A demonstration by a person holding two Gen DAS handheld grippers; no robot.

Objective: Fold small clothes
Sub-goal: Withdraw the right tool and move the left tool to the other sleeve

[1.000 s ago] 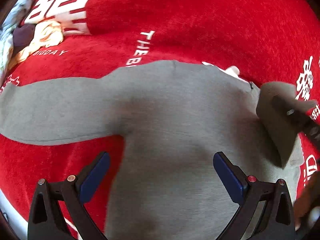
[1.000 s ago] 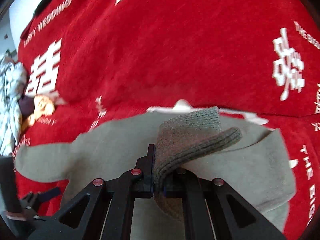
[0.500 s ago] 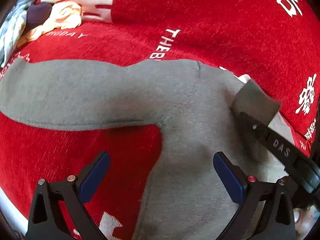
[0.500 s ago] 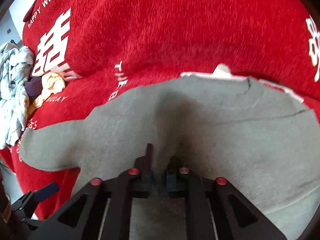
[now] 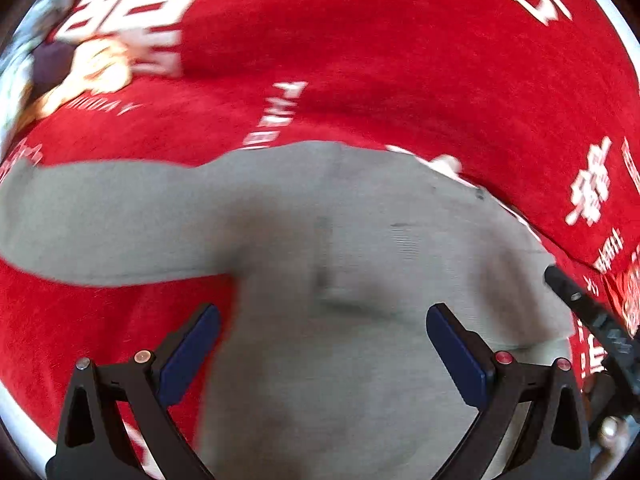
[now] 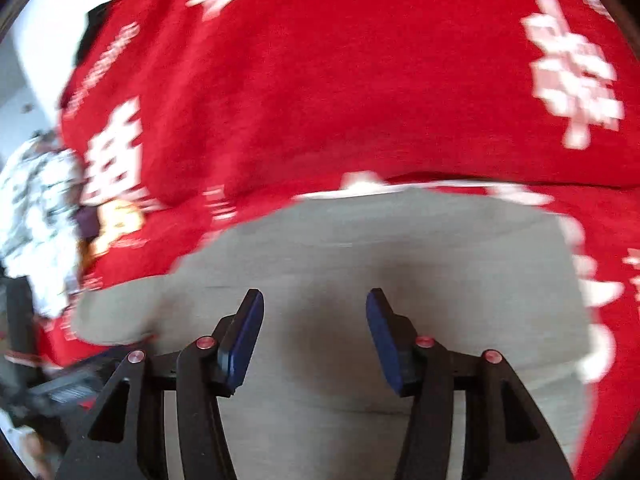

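Note:
A small grey-green knit sweater point(image 5: 340, 280) lies flat on a red blanket point(image 5: 380, 60). One sleeve stretches out to the left point(image 5: 100, 216); the other lies folded over the body on the right. My left gripper point(image 5: 320, 340) hovers open over the sweater's body, nothing between its blue pads. In the right wrist view the same sweater point(image 6: 400, 248) fills the lower half. My right gripper point(image 6: 316, 316) is above it with its jaws opening and nothing between them. A finger of the right gripper point(image 5: 580, 312) shows at the right edge of the left wrist view.
The red blanket point(image 6: 340, 80) has white printed characters. A heap of other small clothes point(image 6: 36, 208) lies at its left edge, seen also as the clothes pile point(image 5: 60, 68) at upper left. A white edge point(image 6: 40, 32) runs beyond the blanket's far left.
The right gripper carried the right sleeve's cuff over the sweater's body, let go of it and opened, then drew back. The left gripper stayed open and swung left, then back.

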